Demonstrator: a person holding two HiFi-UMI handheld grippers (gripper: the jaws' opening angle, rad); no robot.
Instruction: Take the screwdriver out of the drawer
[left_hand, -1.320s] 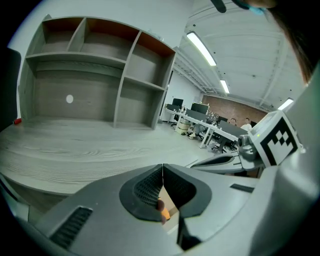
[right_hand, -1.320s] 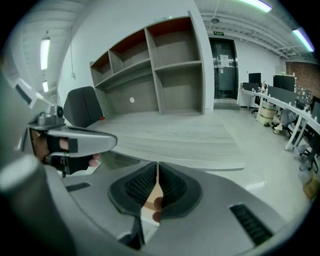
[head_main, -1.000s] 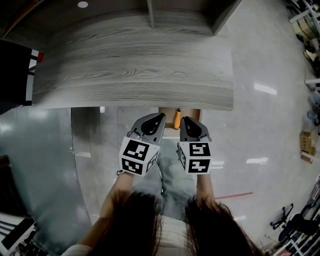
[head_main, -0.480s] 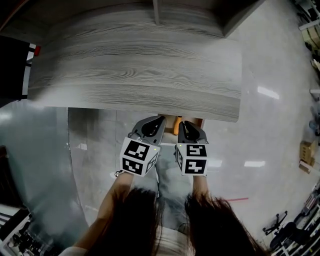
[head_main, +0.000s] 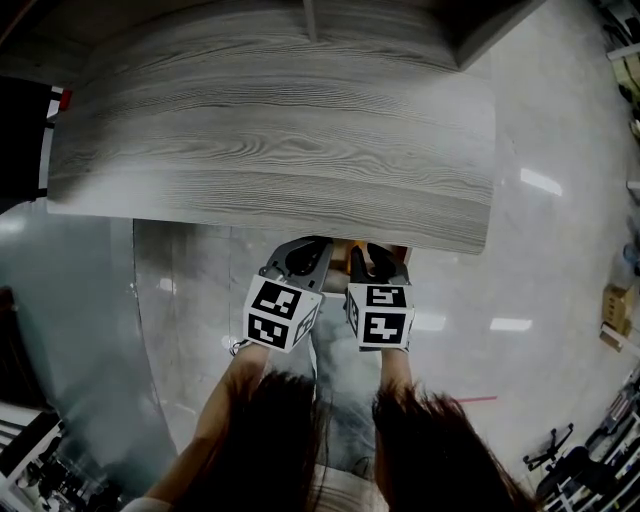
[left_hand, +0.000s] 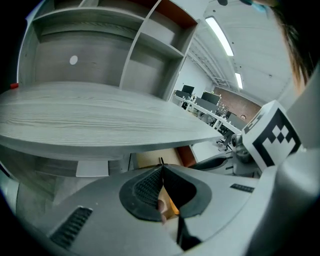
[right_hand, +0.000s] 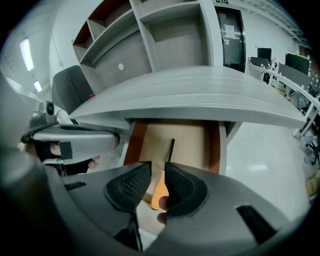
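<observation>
The screwdriver (right_hand: 161, 188), orange handle and black shaft, lies lengthwise in the open wooden drawer (right_hand: 194, 145) under the grey tabletop (right_hand: 200, 95). My right gripper (right_hand: 158, 172) hovers just above the handle end, jaws open, with the orange handle showing through the gap. My left gripper (left_hand: 161, 169) is shut with nothing in it, and a bit of orange shows beyond its jaws. In the head view both grippers, left (head_main: 322, 244) and right (head_main: 366, 252), reach under the table's front edge at the drawer (head_main: 342, 256). The screwdriver is hidden there.
The grey wood-grain tabletop (head_main: 270, 140) overhangs the drawer. Shelving (right_hand: 170, 35) stands behind the table. A black object (head_main: 22, 140) sits at the table's left end. Glossy floor (head_main: 540, 260) lies to the right. The left gripper (right_hand: 75, 137) appears left of the drawer.
Both grippers have moved forward to the drawer under the table edge. The screwdriver's orange handle, visible between them earlier, is now covered in the head view.
</observation>
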